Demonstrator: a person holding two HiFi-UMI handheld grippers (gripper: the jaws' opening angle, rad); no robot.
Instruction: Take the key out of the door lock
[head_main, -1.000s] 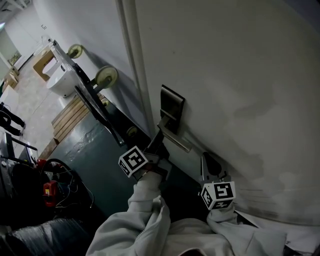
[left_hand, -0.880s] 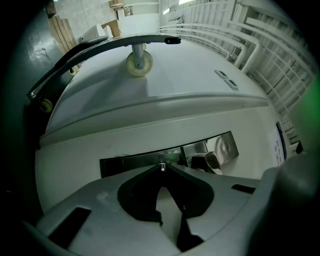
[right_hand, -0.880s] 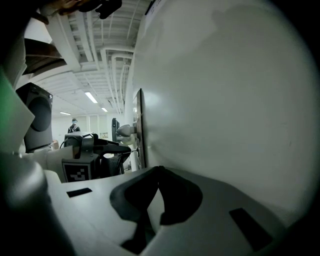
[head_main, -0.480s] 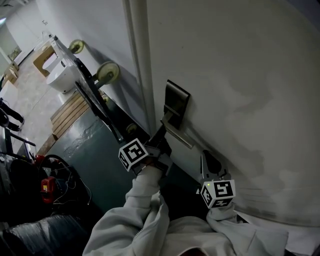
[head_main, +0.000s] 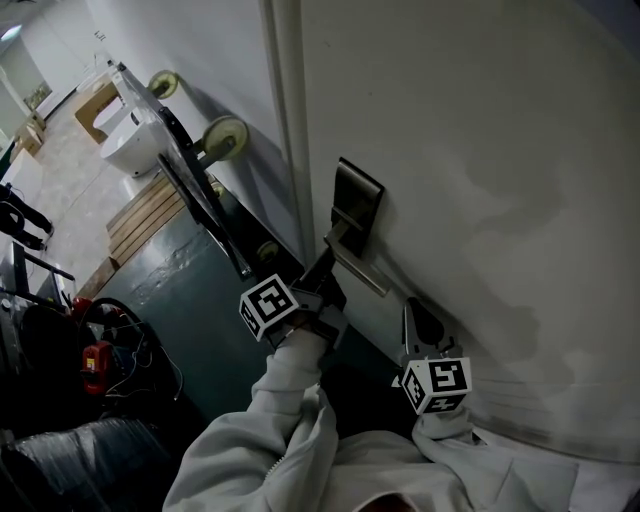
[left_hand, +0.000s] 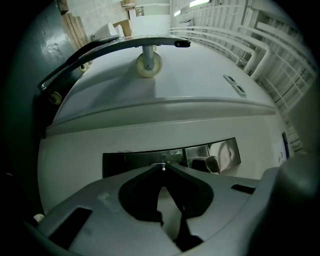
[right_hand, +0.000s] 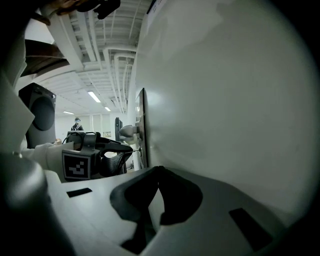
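- Left gripper view: the left gripper (left_hand: 163, 166) has its jaws pressed together, pinching the thin key (left_hand: 162, 170), which sits in the lock plate (left_hand: 220, 152).
- The key's long axis points straight out of the plate, in line with the jaws; the pull is probably straight back.
- The right gripper (right_hand: 158, 169) is closed, empty, and lies farther along the door (right_hand: 225, 100).

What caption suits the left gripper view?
Left gripper shut on the key at the lock plate.

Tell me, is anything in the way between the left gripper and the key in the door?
Nothing visible. The left gripper is shut on the key at the lock plate; the door handle sits beside it, clear of the jaws.
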